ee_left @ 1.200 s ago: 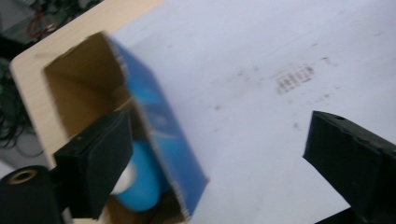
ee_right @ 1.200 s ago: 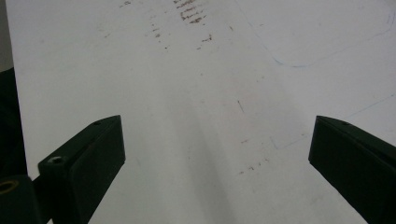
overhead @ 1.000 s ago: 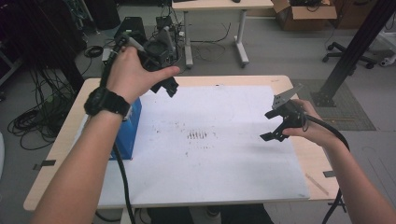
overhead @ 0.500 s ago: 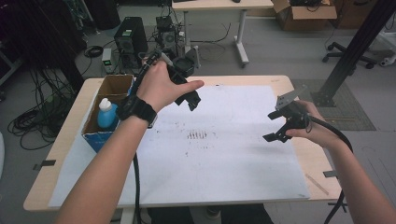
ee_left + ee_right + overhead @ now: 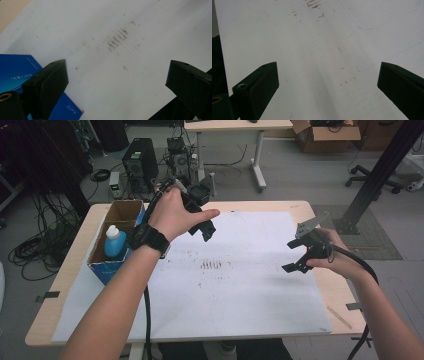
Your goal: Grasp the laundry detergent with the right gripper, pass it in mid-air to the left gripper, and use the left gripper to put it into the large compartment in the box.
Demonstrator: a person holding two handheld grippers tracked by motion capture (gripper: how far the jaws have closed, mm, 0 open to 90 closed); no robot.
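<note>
The left gripper (image 5: 202, 227) had swung from the blue box (image 5: 116, 251) toward twelve o'clock (jaws spread, empty); the right gripper (image 5: 295, 255) waited, jaws likewise apart.

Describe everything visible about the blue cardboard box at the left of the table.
The blue cardboard box stands upright on the table's left side, on the white sheet's edge. Its top is open, flaps raised, brown inside, blue outside with small white print. A blue bottle with a white cap stands inside. Neither gripper touches it; the left gripper hovers to its right.
</note>
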